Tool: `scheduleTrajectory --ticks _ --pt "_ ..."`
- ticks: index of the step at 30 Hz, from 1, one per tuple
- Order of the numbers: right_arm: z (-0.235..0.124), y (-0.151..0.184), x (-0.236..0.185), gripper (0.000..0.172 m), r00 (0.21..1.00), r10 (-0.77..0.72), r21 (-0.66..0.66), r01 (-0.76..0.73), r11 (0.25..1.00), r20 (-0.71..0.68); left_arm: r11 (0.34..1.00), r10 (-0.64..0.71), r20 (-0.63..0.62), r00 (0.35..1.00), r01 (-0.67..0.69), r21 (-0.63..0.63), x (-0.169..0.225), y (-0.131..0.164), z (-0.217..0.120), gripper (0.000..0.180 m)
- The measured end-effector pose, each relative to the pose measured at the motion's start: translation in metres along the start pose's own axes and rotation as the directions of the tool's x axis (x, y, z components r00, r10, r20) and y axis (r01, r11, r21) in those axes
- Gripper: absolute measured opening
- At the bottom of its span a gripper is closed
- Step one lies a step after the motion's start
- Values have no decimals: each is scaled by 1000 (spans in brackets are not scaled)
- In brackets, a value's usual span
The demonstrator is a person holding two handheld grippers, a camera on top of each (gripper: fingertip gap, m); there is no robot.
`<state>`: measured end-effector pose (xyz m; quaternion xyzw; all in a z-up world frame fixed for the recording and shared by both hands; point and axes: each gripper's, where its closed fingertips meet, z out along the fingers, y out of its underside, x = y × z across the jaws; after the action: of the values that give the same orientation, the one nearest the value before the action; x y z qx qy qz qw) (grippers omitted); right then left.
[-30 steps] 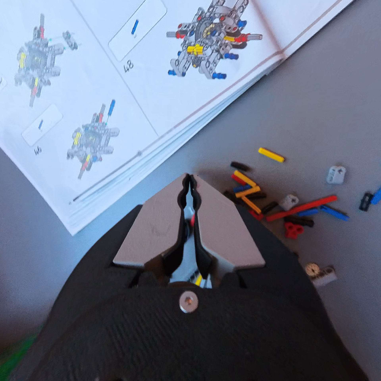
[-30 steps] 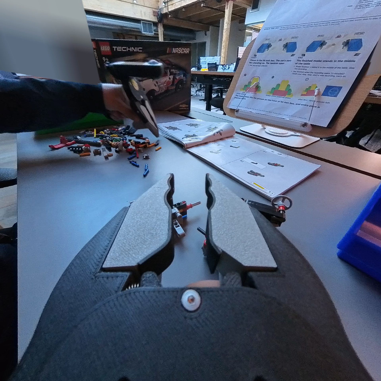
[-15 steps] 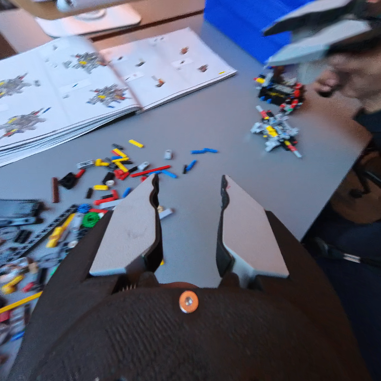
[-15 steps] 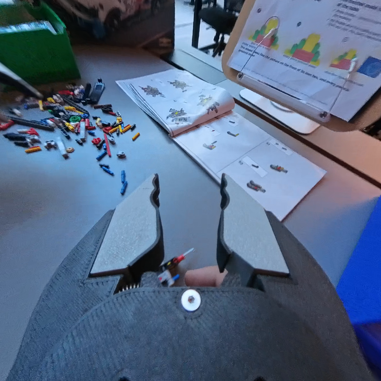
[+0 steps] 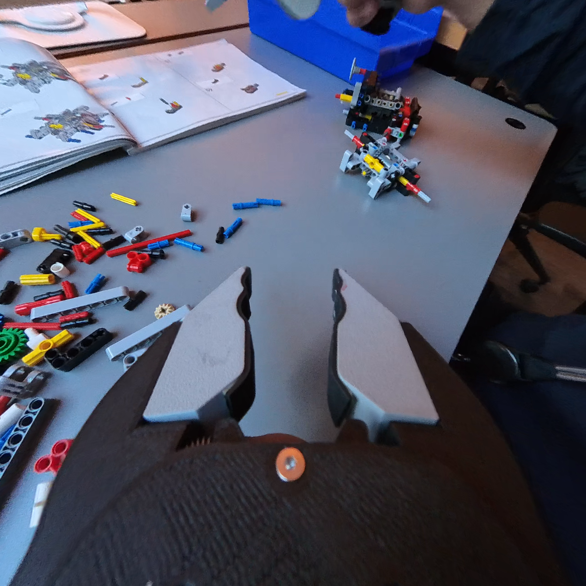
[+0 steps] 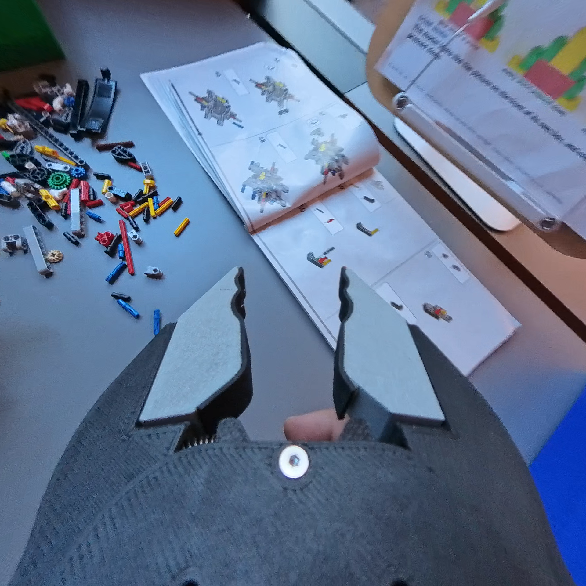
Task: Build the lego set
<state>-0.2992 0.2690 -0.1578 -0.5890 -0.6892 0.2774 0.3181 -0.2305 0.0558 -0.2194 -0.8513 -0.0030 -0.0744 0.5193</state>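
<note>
My left gripper (image 5: 291, 274) is open and empty above the bare grey table (image 5: 317, 241). A scatter of small building pieces (image 5: 95, 253) lies to its left, with blue pins (image 5: 256, 203) ahead. Two small part-built models, one grey (image 5: 382, 166) and one black (image 5: 382, 109), stand at the far right. My right gripper (image 6: 291, 274) is open and empty, raised over the near edge of an open instruction booklet (image 6: 317, 196). The piece scatter (image 6: 79, 203) shows at its left. The right gripper shows blurred at the top of the left wrist view (image 5: 295, 6).
A blue bin (image 5: 342, 41) stands behind the models and also shows at the lower right in the right wrist view (image 6: 564, 459). A tilted document stand (image 6: 494, 79) with a printed sheet is at the back right. The table's right edge (image 5: 494, 285) is near; a green box (image 6: 25, 28) is at far left. Between my left fingertips and the piece scatter (image 6: 79, 203) there is roughly 12 cm. My left wrist view (image 5: 68, 297) looks at it from another angle.
My left gripper opened from shut and swung away from the booklet toward the models. My right gripper opened wider and lifted away from the small model that lay between its fingers.
</note>
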Motion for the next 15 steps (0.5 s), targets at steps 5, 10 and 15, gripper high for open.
scheduleTrajectory --ticks 5,10,15 --pt "62 -10 -19 59 995 -89 -116 94 989 44 999 -9 -10 1000 9 36 0 -4 -3 47" --pt "121 -9 -34 71 983 -170 -242 180 953 63 997 -56 -36 998 58 58 -3 -7 -5 44" --pt "159 -14 -37 76 961 -275 -309 261 915 -3 993 -84 -33 996 87 82 -10 -9 -10 42"
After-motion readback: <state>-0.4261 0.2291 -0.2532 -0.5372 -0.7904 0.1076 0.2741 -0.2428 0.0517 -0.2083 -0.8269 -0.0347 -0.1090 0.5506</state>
